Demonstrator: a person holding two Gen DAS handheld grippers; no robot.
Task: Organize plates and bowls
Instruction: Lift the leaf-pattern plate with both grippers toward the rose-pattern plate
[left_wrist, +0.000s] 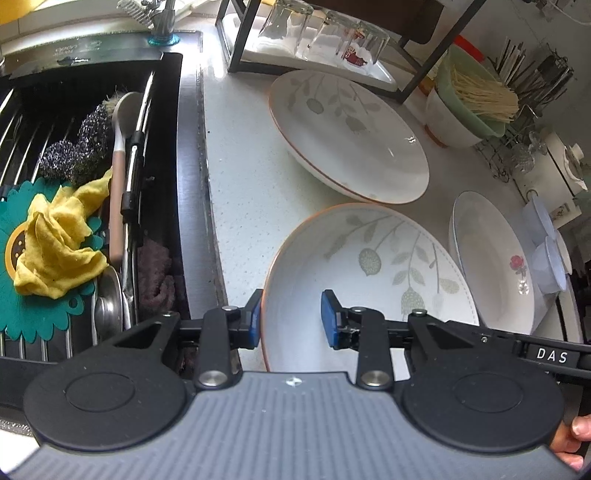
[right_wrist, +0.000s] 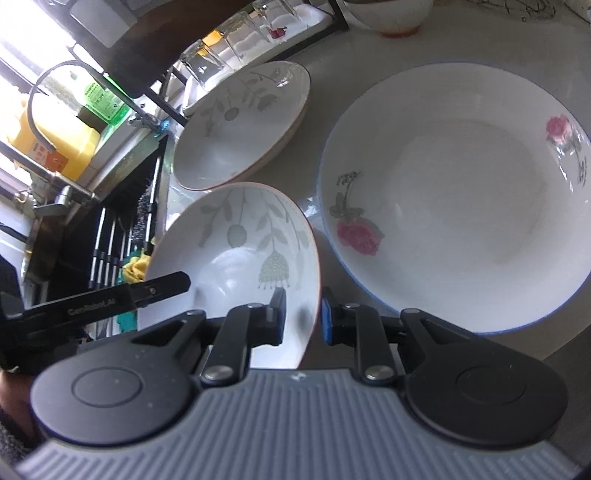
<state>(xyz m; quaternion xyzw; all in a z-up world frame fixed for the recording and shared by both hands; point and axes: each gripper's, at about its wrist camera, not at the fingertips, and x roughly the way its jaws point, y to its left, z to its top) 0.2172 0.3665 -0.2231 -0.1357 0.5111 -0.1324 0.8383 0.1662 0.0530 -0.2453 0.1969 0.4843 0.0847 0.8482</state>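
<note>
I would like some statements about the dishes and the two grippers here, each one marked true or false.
1. Both grippers straddle the rim of the same near leaf-pattern bowl: left gripper, right gripper. True.
2. The rose plate is stacked on the far leaf-pattern bowl. False: it lies apart, on the counter.
3. The drinking glasses stand upside down. True.
4. The yellow cloth lies on the counter. False: it is in the sink.
</note>
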